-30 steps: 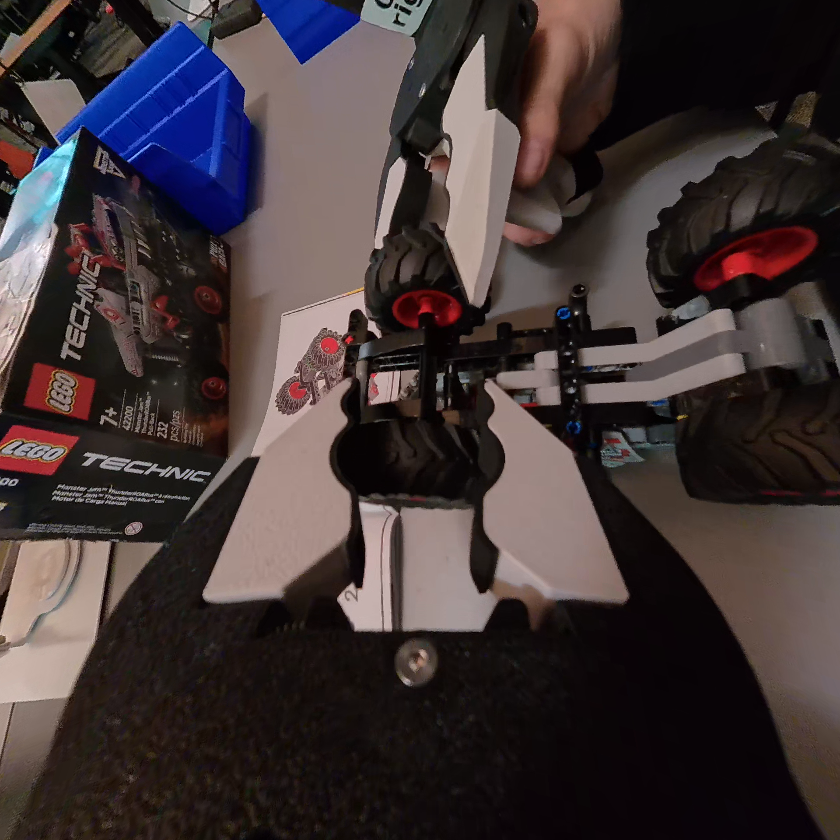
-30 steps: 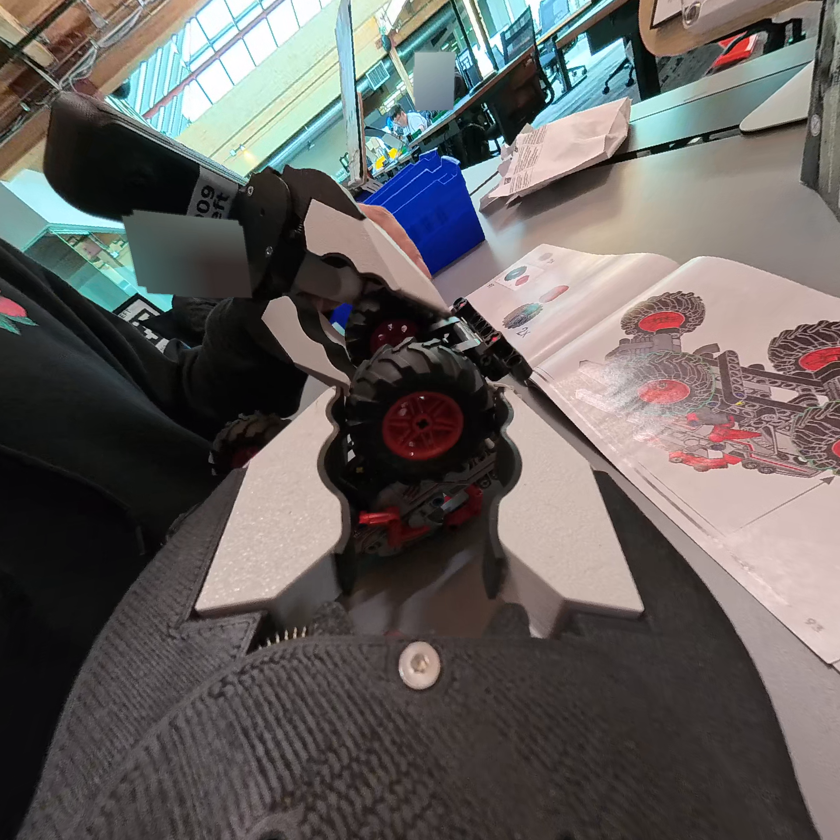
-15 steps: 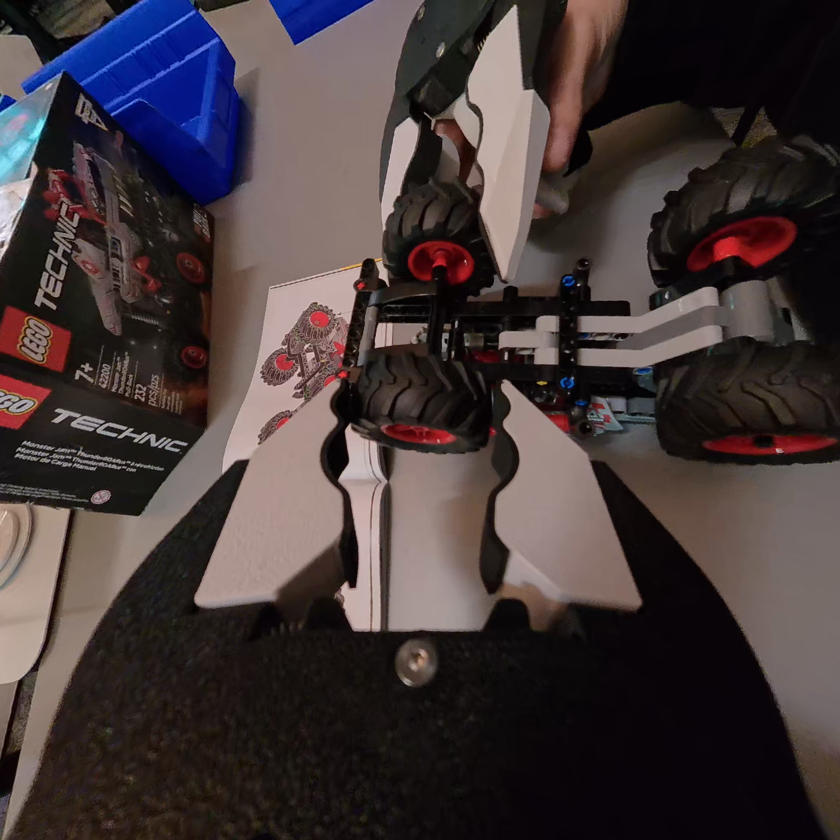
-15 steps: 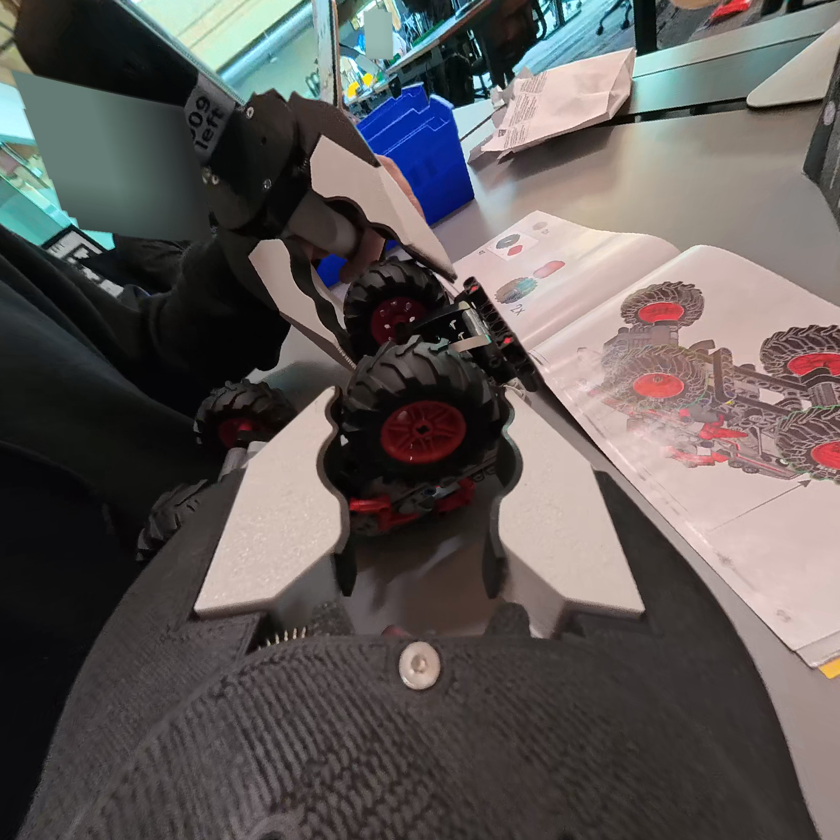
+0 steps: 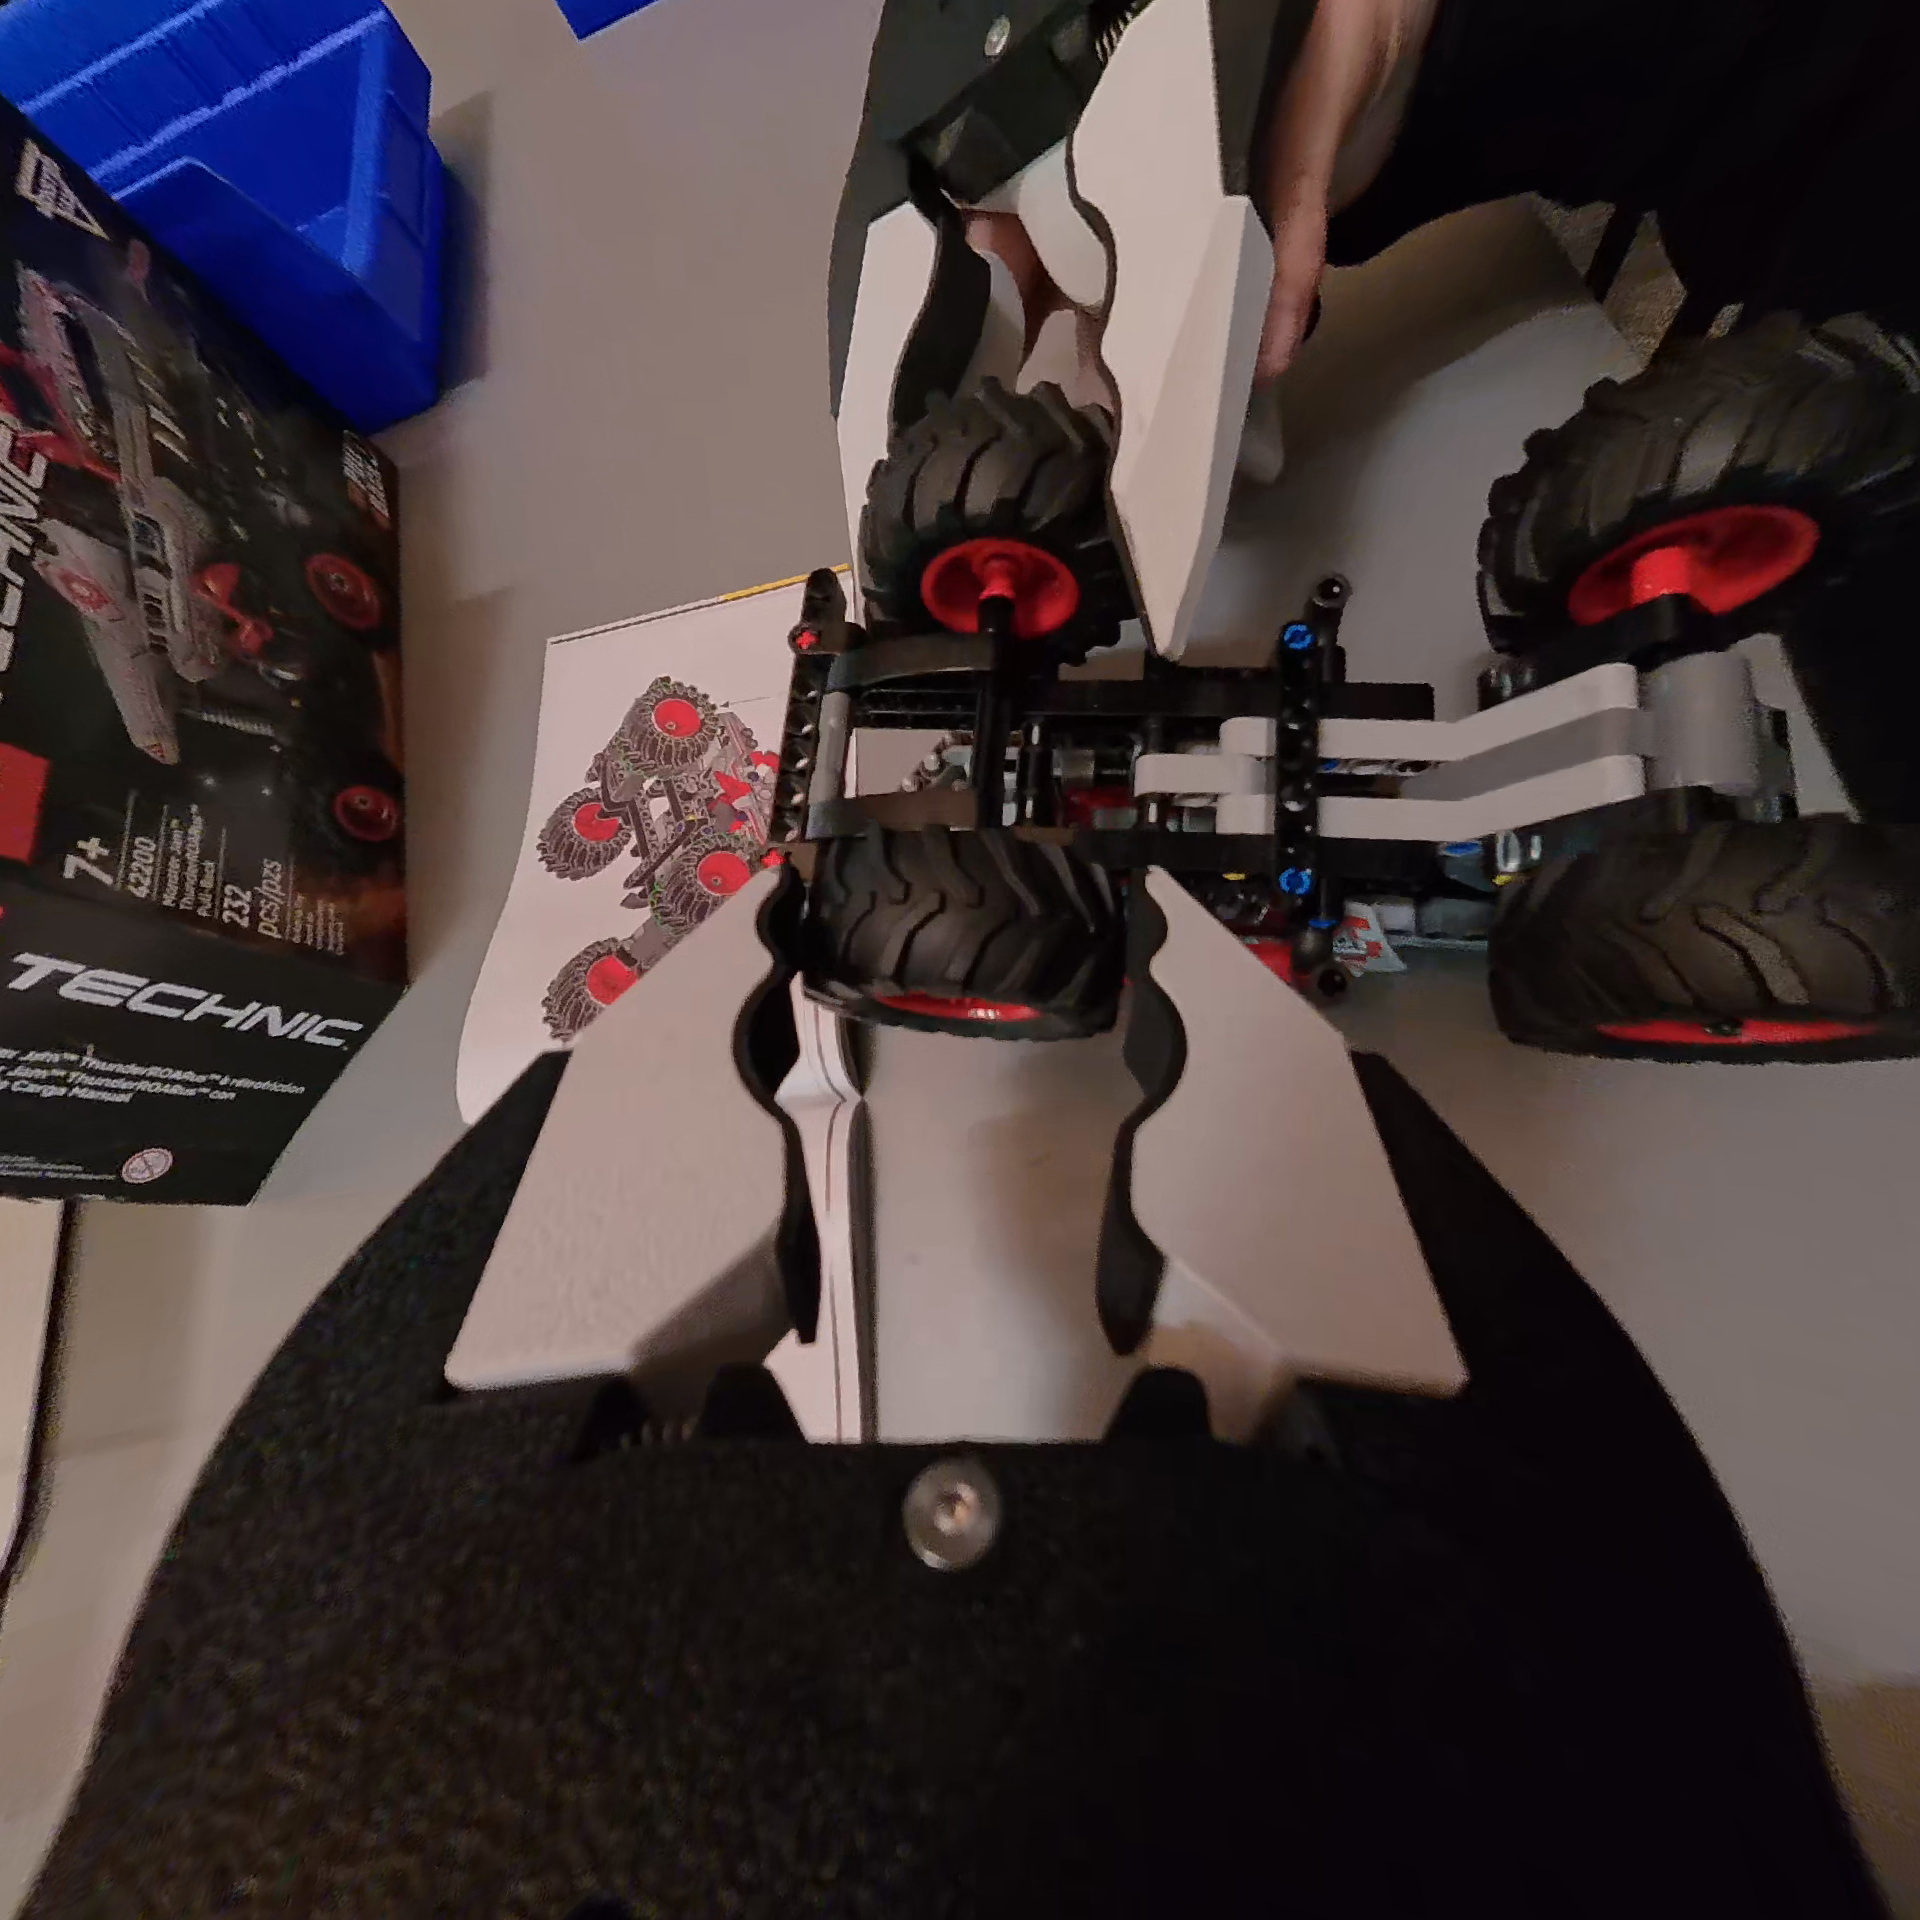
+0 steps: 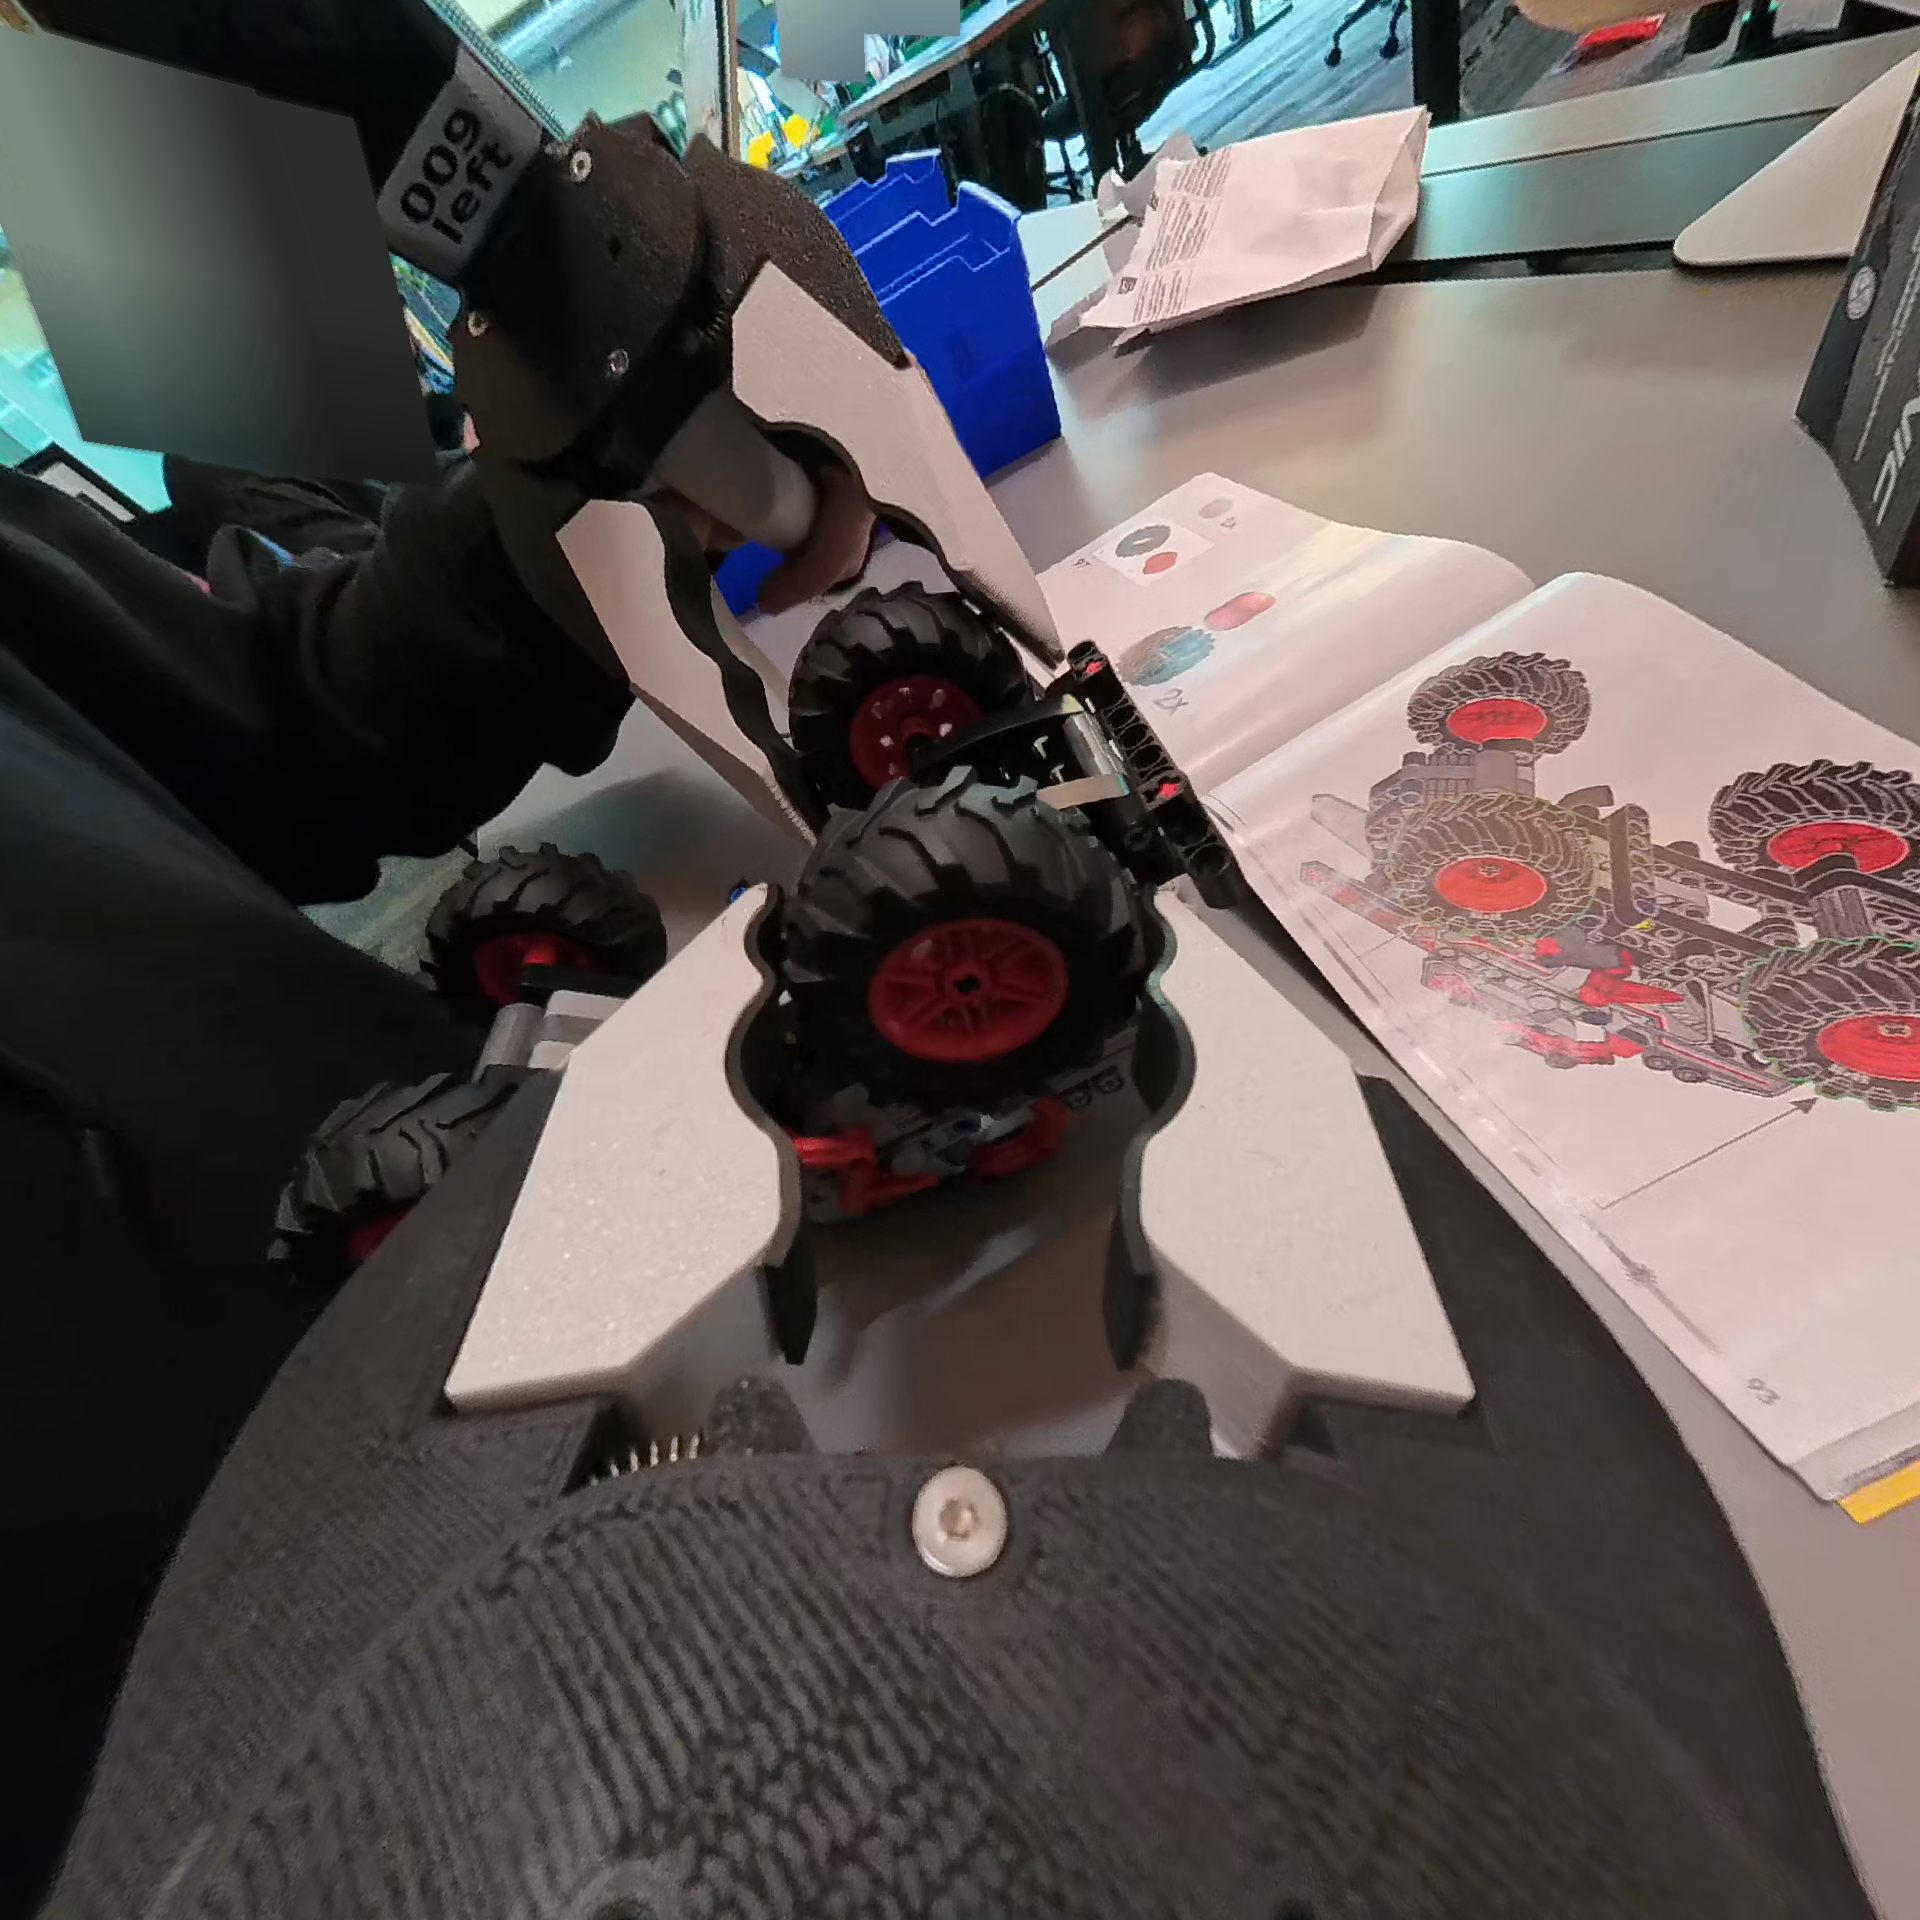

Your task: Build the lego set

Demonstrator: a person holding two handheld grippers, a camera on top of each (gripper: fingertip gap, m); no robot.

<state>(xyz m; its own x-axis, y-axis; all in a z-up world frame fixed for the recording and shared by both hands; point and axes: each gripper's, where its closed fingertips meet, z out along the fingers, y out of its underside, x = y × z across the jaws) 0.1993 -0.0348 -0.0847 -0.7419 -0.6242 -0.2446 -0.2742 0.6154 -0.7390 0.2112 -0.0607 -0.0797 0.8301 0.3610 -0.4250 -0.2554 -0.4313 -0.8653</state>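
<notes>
- Black tyres with red hubs are what jumps out of the left wrist view — the lego truck chassis (image 5: 1143, 758) sits on the grey table (image 5: 644, 343) with four wheels on it.
- Left gripper (image 5: 961, 935) has its two white fingers on either side of the near front wheel (image 5: 961, 935), tips right at the tread. Whether they're pinching it or just bracketing it, I can't tell from this angle.
- Right gripper (image 5: 1023, 488) comes in from the top of that same view, a hand (image 5: 1320, 156) behind it, fingers straddling the far front wheel (image 5: 987, 520).
- Off to the side: the set's black box (image 5: 177, 727), a blue bin (image 5: 270, 177) behind it, and the instruction booklet (image 5: 634, 790) lying under the truck's front end.
- Right wrist view next — the right gripper (image 6: 961, 997) has its wheel (image 6: 961, 977) sitting right between its fingers, pads up against the tyre on both sides, so it looks clamped on it.
- Left gripper (image 6: 904, 707) shows farther back, angled down onto the other front wheel (image 6: 904, 696); grip again unclear.
- Both rear wheels (image 6: 540, 935) poke out at lower left, next to a dark sleeve (image 6: 312, 675).
- Booklet (image 6: 1558, 935) lies open to the right of the truck, blue bin (image 6: 945, 312) and a crumpled paper bag (image 6: 1268, 218) farther back on the table (image 6: 1455, 416).
</notes>
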